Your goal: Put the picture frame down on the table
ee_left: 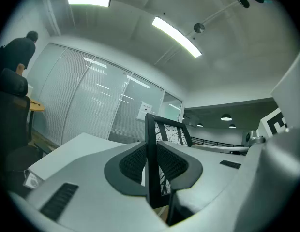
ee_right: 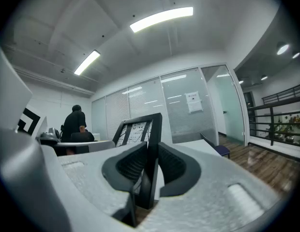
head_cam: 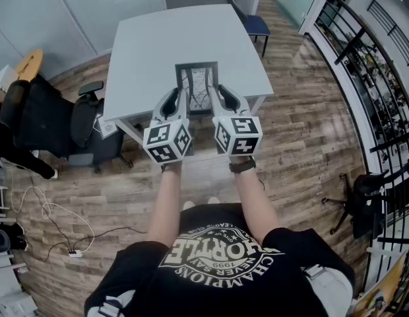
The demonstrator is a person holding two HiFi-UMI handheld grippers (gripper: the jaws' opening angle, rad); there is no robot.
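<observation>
From the head view, the left gripper (head_cam: 180, 103) and the right gripper (head_cam: 216, 101) reach out level and side by side, one at each side edge of the picture frame (head_cam: 197, 84); the frame is over the near edge of the white counter (head_cam: 152, 45), its printed face tipped up towards the camera; whether its bottom rests on the counter cannot be told; a blue chair (head_cam: 257, 25) stands at the far side and a black office chair (head_cam: 46, 114) on the wooden floor (head_cam: 303, 137) to the left.

In the left gripper view, the dark ribbed fingers (ee_left: 130, 164) stand a narrow way apart, pinching the frame's dark side edge between them, a contact the head view is too far off to show; slatted blinds (ee_left: 87, 100) fill the wall beyond.

In the right gripper view, its fingers (ee_right: 176, 166) likewise clamp the opposite edge; a person (ee_right: 75, 122) in dark clothes stands behind, back turned.
</observation>
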